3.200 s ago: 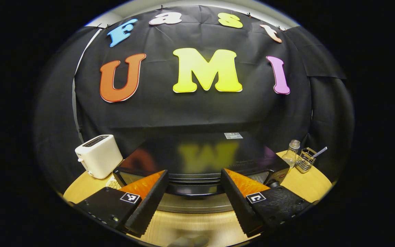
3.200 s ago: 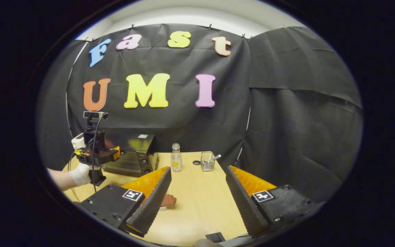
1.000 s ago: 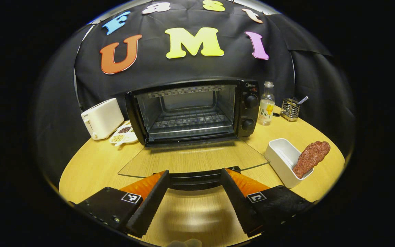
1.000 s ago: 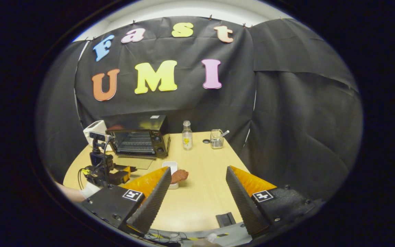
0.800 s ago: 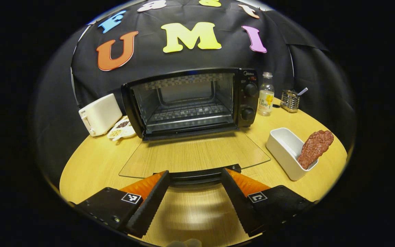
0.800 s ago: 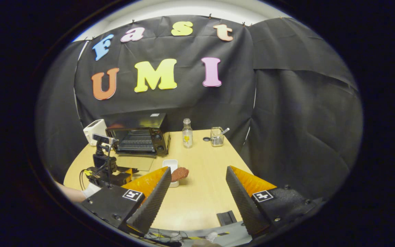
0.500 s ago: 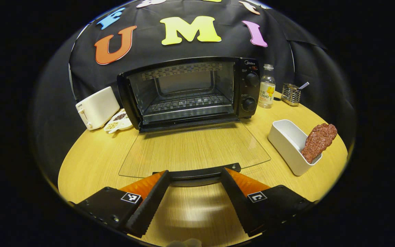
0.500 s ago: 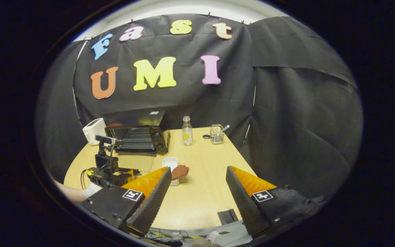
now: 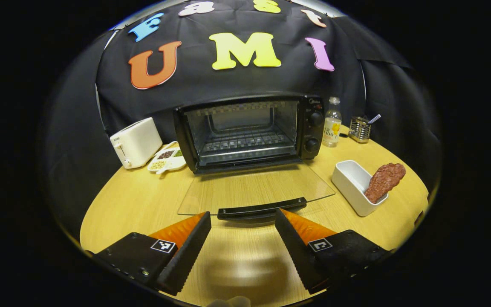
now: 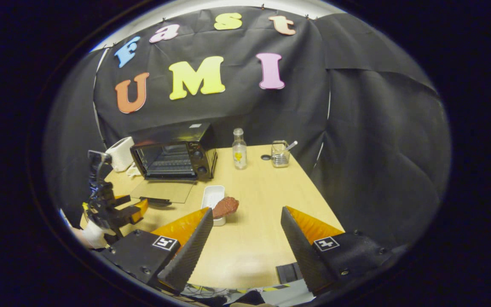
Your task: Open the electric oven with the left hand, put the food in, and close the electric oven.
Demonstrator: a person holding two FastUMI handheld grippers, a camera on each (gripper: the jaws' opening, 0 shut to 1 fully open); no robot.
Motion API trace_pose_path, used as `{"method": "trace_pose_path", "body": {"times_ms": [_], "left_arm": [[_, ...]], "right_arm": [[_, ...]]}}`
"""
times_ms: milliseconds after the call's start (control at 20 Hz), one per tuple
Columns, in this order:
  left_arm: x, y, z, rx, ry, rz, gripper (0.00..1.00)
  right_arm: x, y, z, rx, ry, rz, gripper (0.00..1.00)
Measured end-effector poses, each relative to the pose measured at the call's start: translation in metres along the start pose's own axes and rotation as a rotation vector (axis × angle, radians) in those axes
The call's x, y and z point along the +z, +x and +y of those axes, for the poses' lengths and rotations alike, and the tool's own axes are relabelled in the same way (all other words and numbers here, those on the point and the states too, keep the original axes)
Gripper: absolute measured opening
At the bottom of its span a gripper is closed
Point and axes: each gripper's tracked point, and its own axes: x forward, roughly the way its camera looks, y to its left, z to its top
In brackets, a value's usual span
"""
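Left gripper (image 9: 242, 232): jaws wide, empty, just short of the oven (image 9: 249, 128) door handle (image 9: 261, 209). Door lies flat open on the table (image 9: 126, 204). Right gripper (image 10: 244, 232): jaws wide, empty. Meat (image 9: 384, 181) leans in a white tray (image 9: 350, 187), right of the door.

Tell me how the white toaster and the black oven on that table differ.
The toaster is white and the smaller of the two; the oven is black and clearly larger. The toaster's slots face up in its top, while the oven opens at the front, its glass door lying flat on the table. The oven has two knobs down its right side; the toaster has one small lever on its end. Both stand upright at the back of the table.
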Motion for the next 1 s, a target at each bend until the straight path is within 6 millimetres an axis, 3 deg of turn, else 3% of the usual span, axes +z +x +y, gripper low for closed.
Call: {"method": "trace_pose_path", "body": {"times_ms": [100,350,500,600,750,850,900,1000], "left_arm": [[0.017,-0.023,-0.005,-0.035,-0.003,-0.047,0.97],[0.048,-0.073,0.003,-0.004,0.006,-0.090,0.97],[0.070,-0.087,0.010,0.044,-0.015,-0.102,0.96],[0.082,-0.093,0.015,0.088,-0.029,-0.109,0.96],[0.093,-0.099,0.018,0.140,-0.048,-0.104,0.97],[0.102,-0.102,0.019,0.178,-0.031,-0.099,0.96],[0.102,-0.103,0.020,0.193,-0.029,-0.092,0.96],[0.105,-0.105,0.017,0.217,-0.035,-0.093,0.97]], "right_arm": [[-0.008,0.031,0.002,0.043,-0.009,0.047,1.00],[-0.034,0.110,0.007,0.165,0.037,0.196,0.94],[-0.037,0.147,0.021,0.272,0.095,0.272,0.92],[-0.048,0.168,0.031,0.348,0.150,0.363,0.85],[-0.055,0.191,0.041,0.431,0.252,0.464,0.75],[-0.058,0.198,0.041,0.472,0.300,0.532,0.57],[-0.057,0.200,0.040,0.489,0.314,0.557,0.62],[-0.052,0.201,0.043,0.532,0.342,0.588,0.50]]}}
